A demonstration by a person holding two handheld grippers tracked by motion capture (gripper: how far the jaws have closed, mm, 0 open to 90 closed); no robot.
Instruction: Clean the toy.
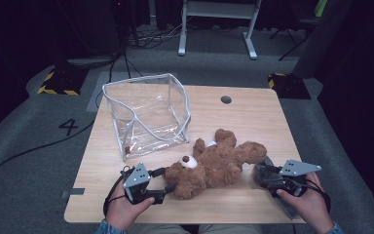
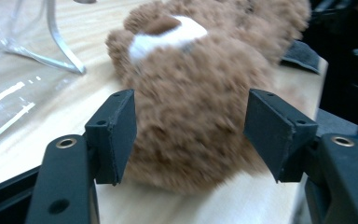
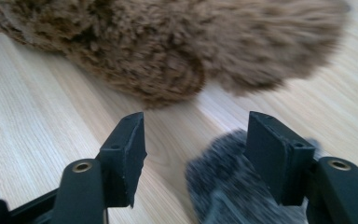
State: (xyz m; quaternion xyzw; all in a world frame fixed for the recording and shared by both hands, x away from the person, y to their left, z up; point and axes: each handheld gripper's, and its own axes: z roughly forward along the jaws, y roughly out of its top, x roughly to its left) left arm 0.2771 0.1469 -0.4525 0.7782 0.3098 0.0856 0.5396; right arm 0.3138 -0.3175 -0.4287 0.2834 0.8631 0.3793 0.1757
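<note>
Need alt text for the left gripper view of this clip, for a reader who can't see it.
A brown teddy bear lies on a light wooden table, its head with a white muzzle lying between the open black jaws of the left claw, neither pad pressing on the fur. A clear plastic bag stands at the upper left.

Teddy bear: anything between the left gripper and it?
Nothing visible. The left gripper sits right at the teddy bear, its open jaws flanking the bear's head in the left gripper view, pads not pressing on the fur.
</note>
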